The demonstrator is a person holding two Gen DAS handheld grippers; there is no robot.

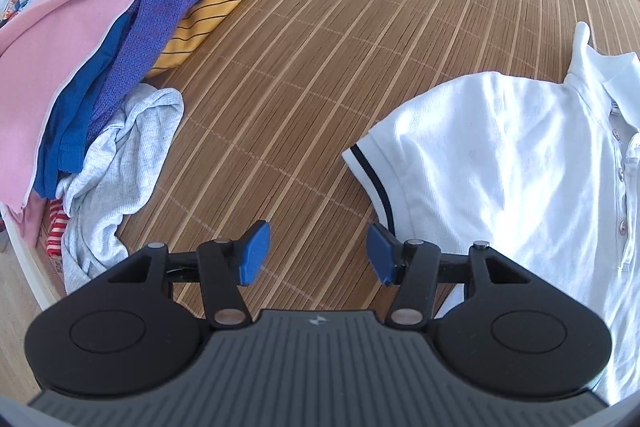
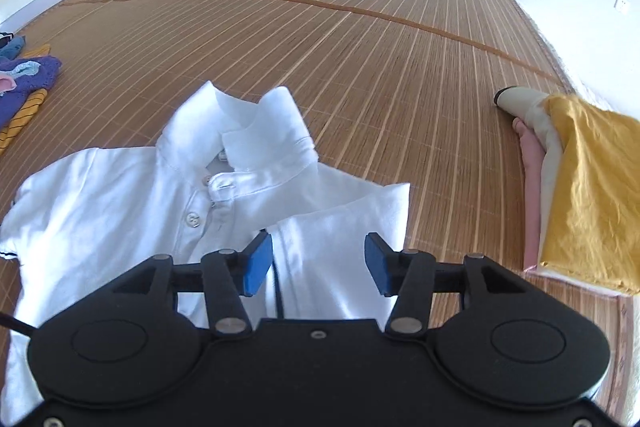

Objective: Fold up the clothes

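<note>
Nearest, the right gripper (image 2: 318, 263) hangs low over the white polo shirt (image 2: 132, 211), its blue pads (image 2: 256, 265) standing apart with nothing pinched between them; the folded-in right side of the shirt lies directly under the gap, and whether the pads brush the cloth I cannot tell. The left gripper (image 1: 316, 255) is likewise parted and empty, but it hovers over bare bamboo mat (image 1: 328, 75), with the shirt's striped sleeve cuff (image 1: 370, 171) just beside its right-hand pad. So the shirt lies off to that gripper's right and a little ahead, while the right gripper is already on top of it. The garment runs lengthwise away from the person, collar (image 2: 256, 123) at the far end, button placket up the middle, front side up. The left sleeve is spread flat and looks to be the part not yet folded, which would make the left gripper the natural one to take it at the cuff and carry it inward across the placket. Further off to the left sits a jumbled heap of clothes (image 1: 100, 67), pink, purple and striped yellow. To the right lies a small stack with a mustard yellow garment (image 2: 592, 195) on top.
</note>
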